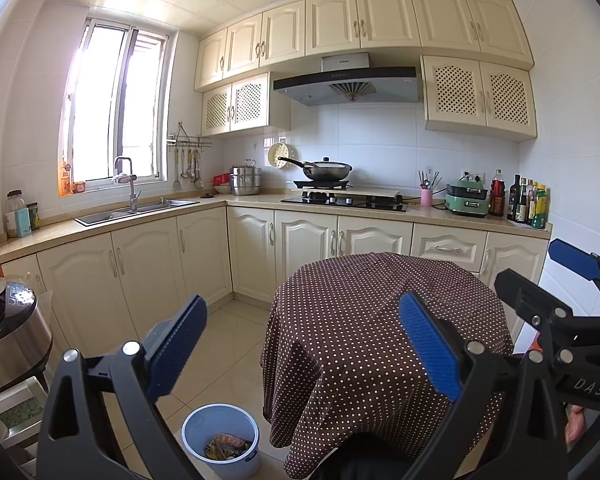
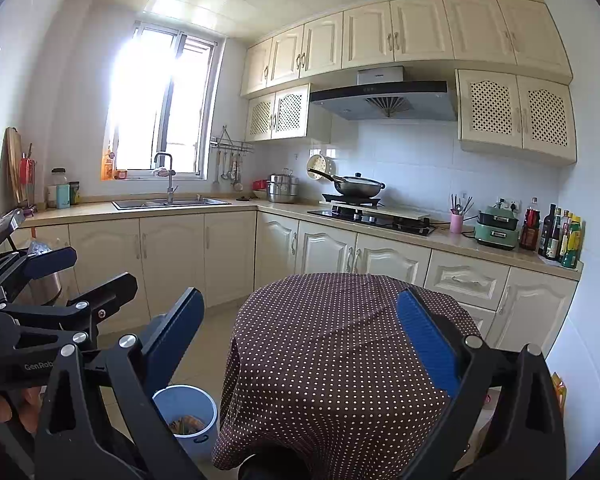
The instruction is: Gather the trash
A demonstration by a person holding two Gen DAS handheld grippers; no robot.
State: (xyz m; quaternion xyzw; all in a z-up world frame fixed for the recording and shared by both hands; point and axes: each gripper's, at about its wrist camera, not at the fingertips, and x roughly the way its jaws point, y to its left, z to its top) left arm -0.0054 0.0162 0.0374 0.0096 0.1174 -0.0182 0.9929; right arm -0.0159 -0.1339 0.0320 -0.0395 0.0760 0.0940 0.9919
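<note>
A blue bin (image 1: 220, 440) stands on the floor left of the round table (image 1: 380, 320) with its brown dotted cloth. Crumpled wrappers (image 1: 225, 446) lie inside the bin. The bin also shows in the right wrist view (image 2: 186, 416), with trash (image 2: 186, 424) in it. My left gripper (image 1: 304, 348) is open and empty, held above the table's near edge and the bin. My right gripper (image 2: 300, 348) is open and empty over the table (image 2: 340, 340). Each gripper shows at the edge of the other's view: the right one (image 1: 556, 280) and the left one (image 2: 80, 268).
Cream cabinets and a counter run along the left and back walls with a sink (image 1: 136, 210), a stove with a wok (image 1: 328, 170) and bottles (image 1: 528, 202). A steel cooker (image 1: 8, 336) stands at the left. Tiled floor (image 1: 228, 344) lies between table and cabinets.
</note>
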